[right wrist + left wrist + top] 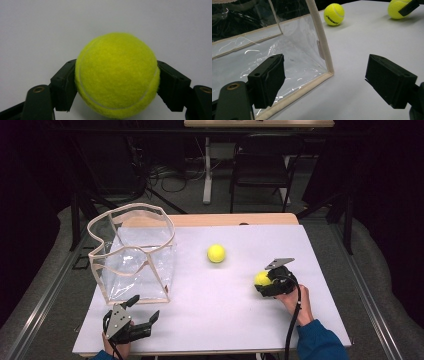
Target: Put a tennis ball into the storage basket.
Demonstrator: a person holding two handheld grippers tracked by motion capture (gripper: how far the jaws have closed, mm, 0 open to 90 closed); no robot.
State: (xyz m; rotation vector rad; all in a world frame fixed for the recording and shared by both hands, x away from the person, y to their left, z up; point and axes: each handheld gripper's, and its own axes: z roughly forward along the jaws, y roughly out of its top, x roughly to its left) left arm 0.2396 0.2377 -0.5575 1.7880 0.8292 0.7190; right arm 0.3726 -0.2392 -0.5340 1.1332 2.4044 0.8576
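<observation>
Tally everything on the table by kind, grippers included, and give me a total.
Tennis balls: 2, one loose, one clamped in the right gripper
Clear plastic bag: 1
Grippers: 2, the right one and the left gripper, whose jaws stand open
Total: 5

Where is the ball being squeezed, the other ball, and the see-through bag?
Squeezed ball [116, 75], right gripper view, on its fuzzy middle.
Other ball [216, 253], high view, on its centre.
See-through bag [145, 252], high view, on its clear front wall.
</observation>
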